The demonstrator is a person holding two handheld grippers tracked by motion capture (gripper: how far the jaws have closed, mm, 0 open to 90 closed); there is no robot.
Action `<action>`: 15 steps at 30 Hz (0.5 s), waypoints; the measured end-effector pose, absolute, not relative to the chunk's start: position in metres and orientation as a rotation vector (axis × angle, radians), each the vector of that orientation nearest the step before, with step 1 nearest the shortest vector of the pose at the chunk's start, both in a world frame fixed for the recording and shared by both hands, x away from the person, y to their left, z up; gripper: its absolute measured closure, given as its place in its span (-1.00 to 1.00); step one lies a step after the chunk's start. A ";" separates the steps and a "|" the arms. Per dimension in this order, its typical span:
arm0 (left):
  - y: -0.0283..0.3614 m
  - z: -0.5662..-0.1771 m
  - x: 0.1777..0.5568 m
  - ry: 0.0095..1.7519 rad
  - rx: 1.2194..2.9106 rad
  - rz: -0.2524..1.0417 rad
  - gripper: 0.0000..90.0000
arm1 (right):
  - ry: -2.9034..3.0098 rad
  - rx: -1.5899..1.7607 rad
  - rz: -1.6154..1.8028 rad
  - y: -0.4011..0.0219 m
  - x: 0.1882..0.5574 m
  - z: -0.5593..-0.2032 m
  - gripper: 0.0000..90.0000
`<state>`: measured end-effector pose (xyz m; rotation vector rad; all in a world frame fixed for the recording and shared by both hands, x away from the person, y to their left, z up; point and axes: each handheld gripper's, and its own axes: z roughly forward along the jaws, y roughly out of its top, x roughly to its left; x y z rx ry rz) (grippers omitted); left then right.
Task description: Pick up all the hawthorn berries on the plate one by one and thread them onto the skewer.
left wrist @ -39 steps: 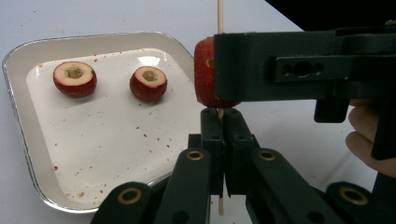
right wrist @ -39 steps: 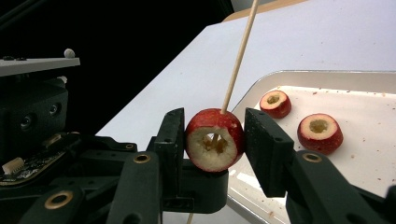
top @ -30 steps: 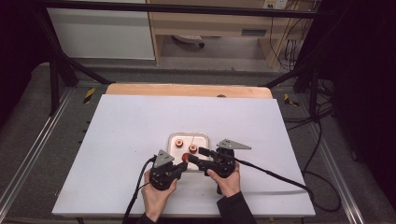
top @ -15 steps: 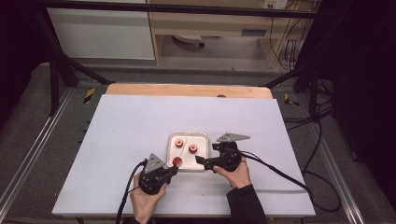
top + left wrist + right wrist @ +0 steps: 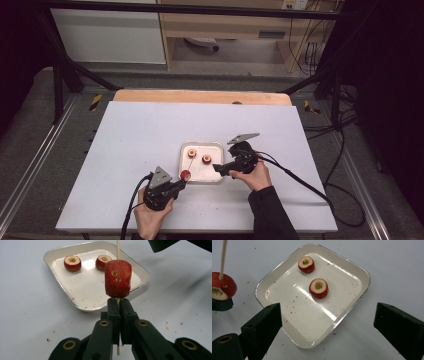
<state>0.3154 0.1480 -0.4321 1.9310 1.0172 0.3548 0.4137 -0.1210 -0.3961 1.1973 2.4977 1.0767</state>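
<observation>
On the white table [image 5: 125, 150], the left tool [image 5: 117, 305] pinches a fruit skewer [image 5: 118, 250].

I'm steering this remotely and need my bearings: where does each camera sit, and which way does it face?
High view: above the person's side, looking forward and down on the white table; both hands and forearms enter from the bottom, left tool, right tool.
Left gripper view: rides the left tool, looking along its shut jaws, which clamp a skewer carrying a fruit piece.
Right gripper view: rides the right tool, looking down between its open jaws.
Shared: all three show the tray with two fruit halves.
</observation>
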 end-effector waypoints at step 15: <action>0.157 -0.435 0.314 1.016 1.946 0.371 0.96 | 2.598 1.205 0.875 -0.082 0.440 -0.394 -0.71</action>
